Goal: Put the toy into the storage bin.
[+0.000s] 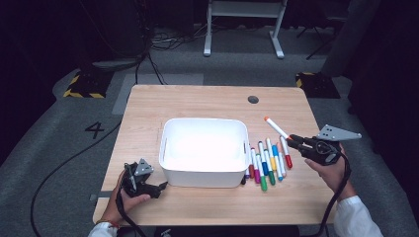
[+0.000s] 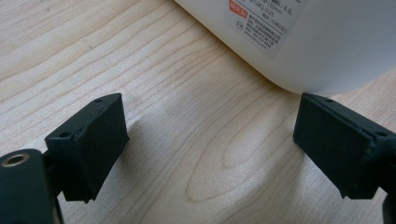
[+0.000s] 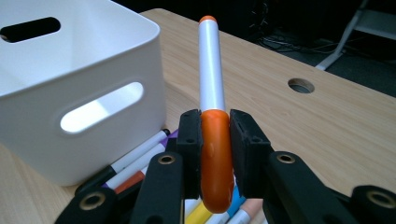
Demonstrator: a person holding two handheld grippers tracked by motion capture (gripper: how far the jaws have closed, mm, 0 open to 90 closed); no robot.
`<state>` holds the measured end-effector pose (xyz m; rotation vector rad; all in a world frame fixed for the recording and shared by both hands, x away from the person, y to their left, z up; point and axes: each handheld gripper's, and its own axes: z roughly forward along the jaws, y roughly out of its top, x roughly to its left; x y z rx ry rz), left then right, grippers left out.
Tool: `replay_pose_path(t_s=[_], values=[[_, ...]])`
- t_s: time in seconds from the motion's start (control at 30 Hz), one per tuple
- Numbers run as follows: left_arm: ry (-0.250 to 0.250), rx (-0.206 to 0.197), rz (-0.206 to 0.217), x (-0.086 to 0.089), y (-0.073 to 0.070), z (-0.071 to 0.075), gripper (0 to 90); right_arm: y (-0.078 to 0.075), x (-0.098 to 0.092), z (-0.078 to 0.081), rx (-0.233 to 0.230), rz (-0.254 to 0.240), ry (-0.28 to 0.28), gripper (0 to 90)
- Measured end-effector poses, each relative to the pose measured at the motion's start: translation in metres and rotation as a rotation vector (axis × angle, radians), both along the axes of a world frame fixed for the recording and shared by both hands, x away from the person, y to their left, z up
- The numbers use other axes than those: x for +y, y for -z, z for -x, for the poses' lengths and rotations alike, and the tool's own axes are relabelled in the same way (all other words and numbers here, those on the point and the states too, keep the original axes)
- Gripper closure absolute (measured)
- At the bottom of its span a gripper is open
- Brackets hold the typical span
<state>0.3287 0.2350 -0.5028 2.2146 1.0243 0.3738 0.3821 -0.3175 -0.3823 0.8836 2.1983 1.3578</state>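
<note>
So the right gripper [image 1: 292,140] is up off the worktop [image 1: 207,101], hand under it, pointing left toward the white bin [image 1: 205,170]. Its fingers [image 3: 189,140] are clamped tight on the orange cap of an orange marker [image 3: 212,84]; the white barrel sticks straight out past them, tipped with a little orange end. The left gripper [image 1: 160,187] sits low on the wood by the bin's near left corner, fingers [image 2: 93,140] spread wide with nothing between them. Count: one bin, one marker held, roughly ten more markers [image 1: 267,165] lying in a row below the right fingers, just beside the bin.
</note>
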Motion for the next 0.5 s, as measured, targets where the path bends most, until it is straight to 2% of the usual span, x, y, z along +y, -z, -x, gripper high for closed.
replay_pose_path(t_s=[0.5], values=[[-0.001, 0.0, 0.0, 0.0, 0.0, 0.0, 10.0, -0.032, 0.048, -0.003, -0.041, 0.017, -0.14, 75.1]])
